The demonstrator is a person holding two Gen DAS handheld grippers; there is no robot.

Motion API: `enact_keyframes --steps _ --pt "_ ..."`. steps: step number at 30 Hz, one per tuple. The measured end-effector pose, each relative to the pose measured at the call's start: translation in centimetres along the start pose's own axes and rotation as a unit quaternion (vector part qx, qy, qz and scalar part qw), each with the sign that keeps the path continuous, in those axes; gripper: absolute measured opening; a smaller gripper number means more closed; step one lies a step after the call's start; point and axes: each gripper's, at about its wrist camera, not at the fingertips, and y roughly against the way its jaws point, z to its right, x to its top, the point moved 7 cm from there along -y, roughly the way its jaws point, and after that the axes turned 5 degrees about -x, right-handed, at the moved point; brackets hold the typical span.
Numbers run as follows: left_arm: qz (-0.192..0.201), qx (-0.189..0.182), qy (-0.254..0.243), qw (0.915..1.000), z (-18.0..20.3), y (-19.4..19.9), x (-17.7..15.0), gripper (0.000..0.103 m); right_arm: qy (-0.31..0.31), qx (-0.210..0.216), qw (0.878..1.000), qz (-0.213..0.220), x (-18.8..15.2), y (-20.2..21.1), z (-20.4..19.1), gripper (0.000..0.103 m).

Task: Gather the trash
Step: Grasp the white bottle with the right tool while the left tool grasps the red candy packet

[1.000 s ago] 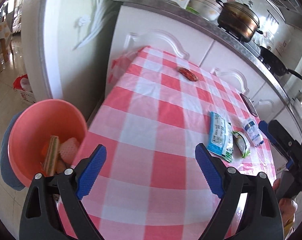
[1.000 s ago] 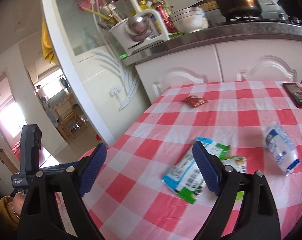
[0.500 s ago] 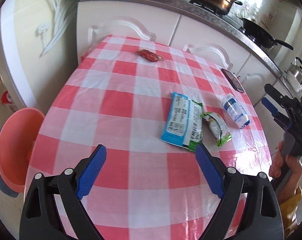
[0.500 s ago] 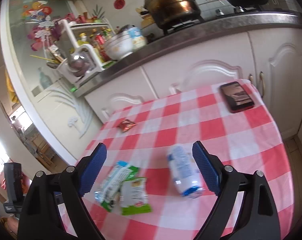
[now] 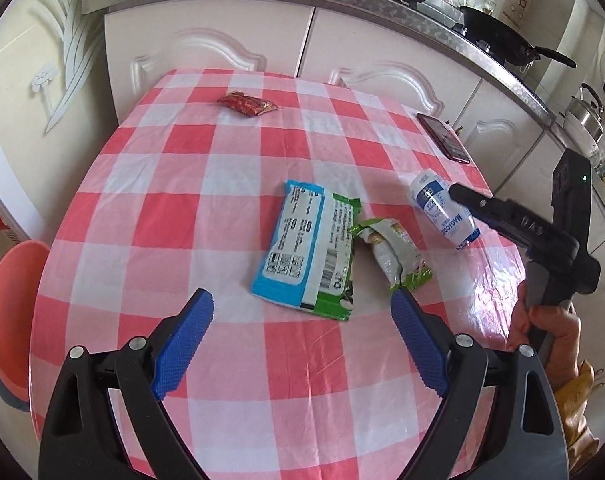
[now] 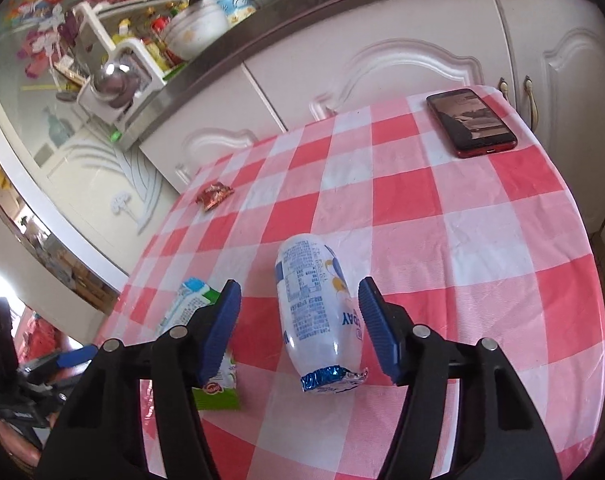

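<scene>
Blue-padded right gripper straddles the lying bottle, jaws apart, not touching. Left gripper gapes wide near the blue packet, beside the bottle

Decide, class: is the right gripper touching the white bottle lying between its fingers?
Apart. In the right wrist view the right gripper straddles the white bottle, and checked tablecloth shows between the bottle and each blue pad.

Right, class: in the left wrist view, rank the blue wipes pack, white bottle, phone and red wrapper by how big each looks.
1. blue wipes pack, clearly largest.
2. white bottle.
3. phone and red wrapper: they look alike, and both lie farther away, so no ranking.
</scene>
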Motion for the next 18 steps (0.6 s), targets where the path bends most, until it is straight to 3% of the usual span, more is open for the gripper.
enact_keyframes --steps 6,8,18 --pt "0.018 0.005 0.016 0.9997 -0.4 -1.0 3.1 0.09 0.021 -0.024 0.999 -0.015 -0.4 -1.4 -0.1 0.054" --pt "0.032 0.012 0.029 0.999 -0.8 -1.5 4.9 0.09 0.022 -0.026 0.999 -0.018 -0.5 -1.8 -0.1 0.045" --pt "0.063 0.041 0.095 0.9926 -3.7 -8.7 13.5 0.09 0.004 -0.007 1.0 -0.003 -0.3 -2.1 0.2 0.044"
